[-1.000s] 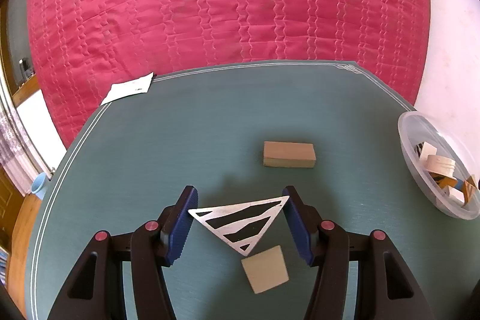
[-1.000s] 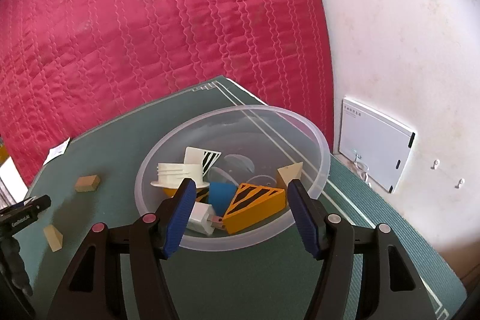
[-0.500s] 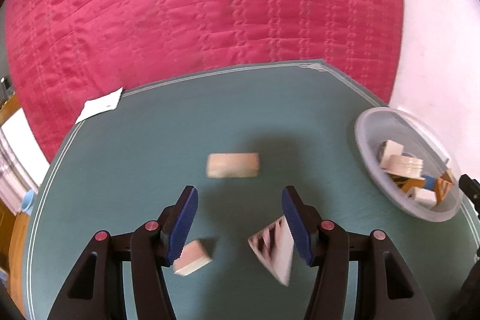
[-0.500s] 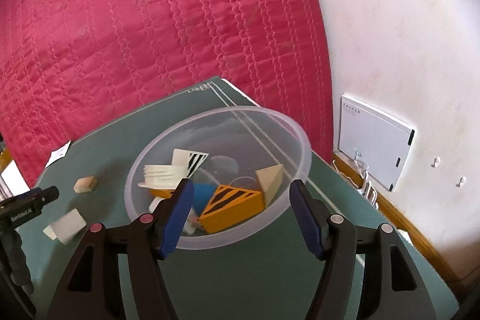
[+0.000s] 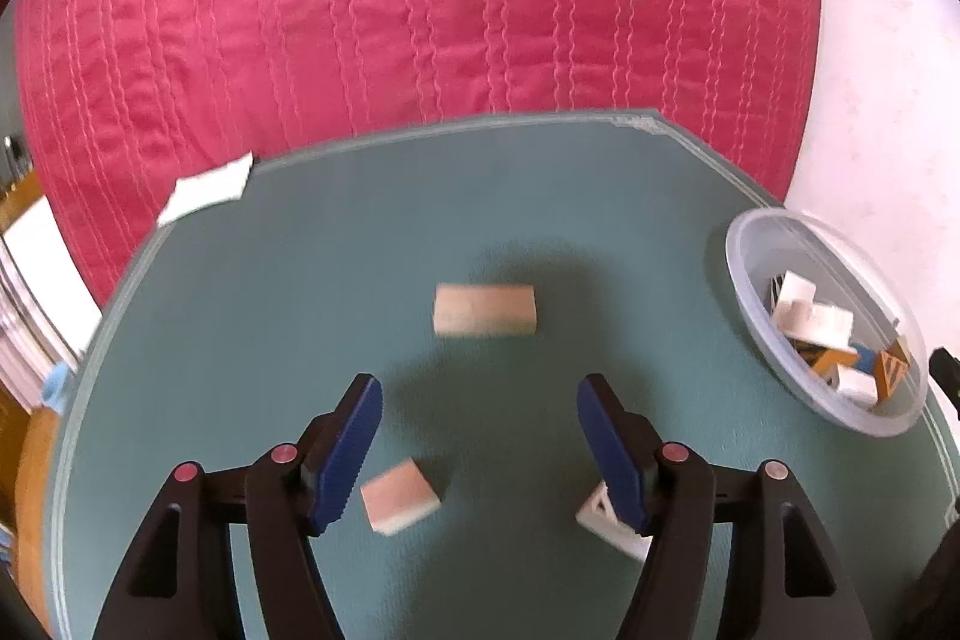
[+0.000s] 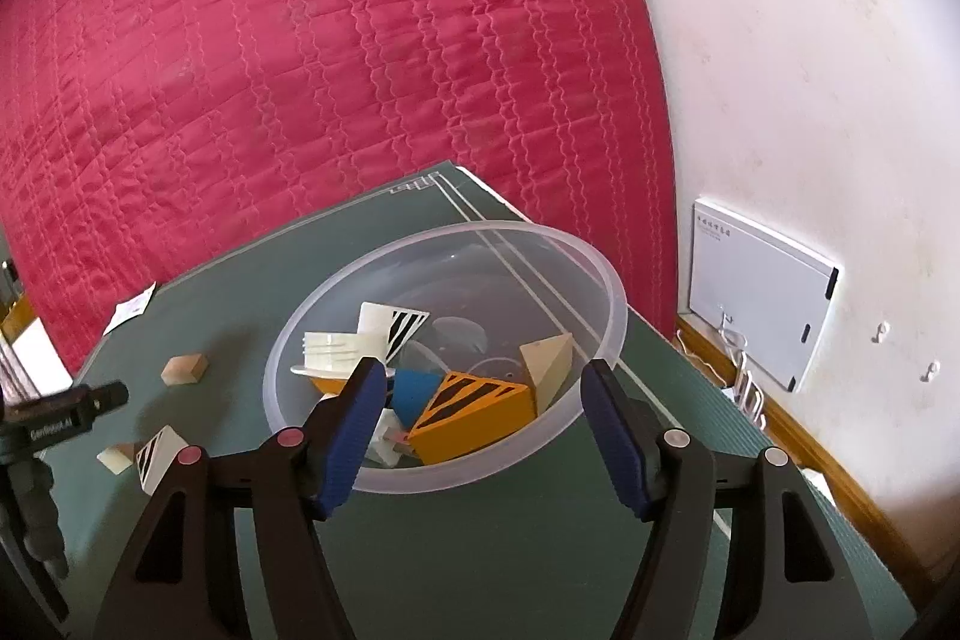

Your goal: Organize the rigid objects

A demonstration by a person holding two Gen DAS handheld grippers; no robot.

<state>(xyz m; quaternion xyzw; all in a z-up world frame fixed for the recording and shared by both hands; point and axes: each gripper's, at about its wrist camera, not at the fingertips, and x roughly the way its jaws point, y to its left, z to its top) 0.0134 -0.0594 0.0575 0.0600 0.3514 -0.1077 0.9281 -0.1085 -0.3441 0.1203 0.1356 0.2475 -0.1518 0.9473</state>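
My left gripper point(image 5: 479, 388) hangs over the green table point(image 5: 336, 244) with its jaws opening and nothing between them. A white triangle with black stripes point(image 5: 603, 517) lies on the table, partly hidden behind the right finger. A small pale wooden block point(image 5: 399, 496) rests near the left finger, and a longer wooden block point(image 5: 485, 310) lies further ahead. My right gripper point(image 6: 483, 370) stands open at the near rim of the clear plastic bowl point(image 6: 480, 229). The bowl holds an orange striped wedge point(image 6: 474, 418) and several white, blue and wooden pieces.
A white paper slip point(image 5: 207, 187) lies at the table's far left corner. A red quilted cloth point(image 5: 420, 10) hangs behind the table. The bowl point(image 5: 750, 244) sits near the right edge, close to a white wall with a flat white box point(image 6: 762, 304).
The left gripper let go of the striped triangle, which dropped to the table beside its right finger, and its jaws spread wider. The right gripper stayed by the bowl.
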